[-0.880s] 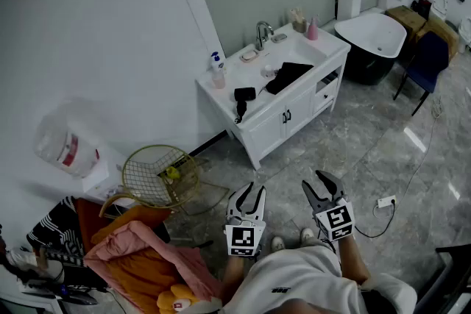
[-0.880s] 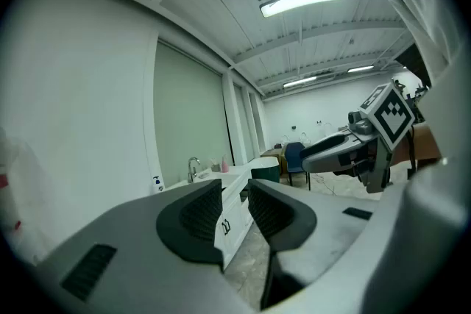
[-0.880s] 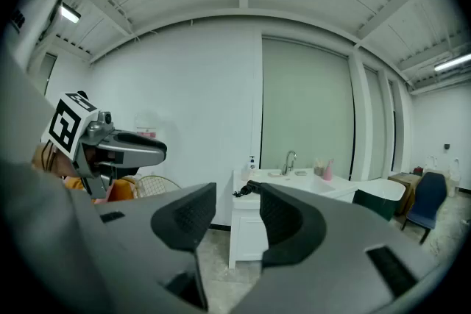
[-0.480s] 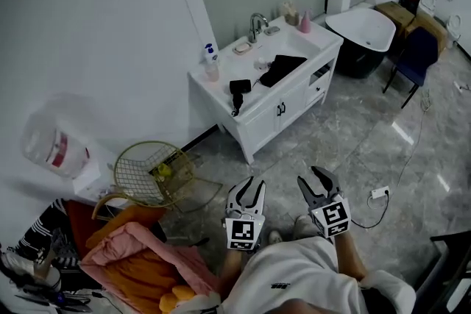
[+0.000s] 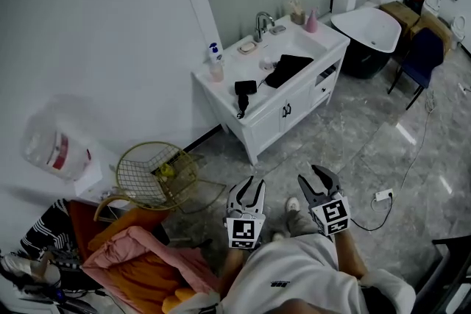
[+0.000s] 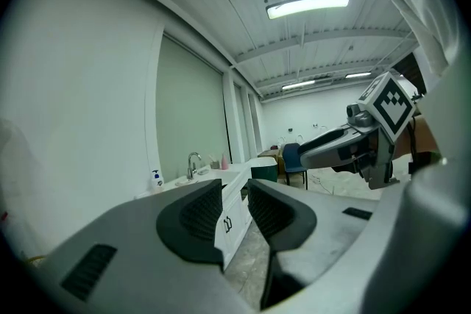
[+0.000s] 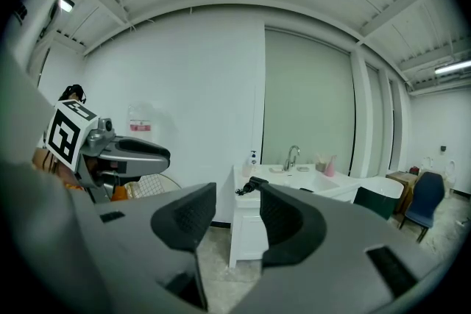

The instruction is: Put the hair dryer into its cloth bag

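A white bench (image 5: 274, 125) stands far off. On it lie the black cloth bag (image 5: 288, 70) and, just beside it, the hair dryer (image 5: 243, 92). The left hand-held gripper (image 5: 252, 186) is pressed together, the right hand-held gripper (image 5: 313, 179) spread, both empty.

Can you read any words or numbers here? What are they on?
No words or numbers can be read.
Jug, red label: too blurred.
Shirt, small dark print: too small.
Bottle, blue label: too small.
Left tool and right tool, cubes: square patterns, no words.
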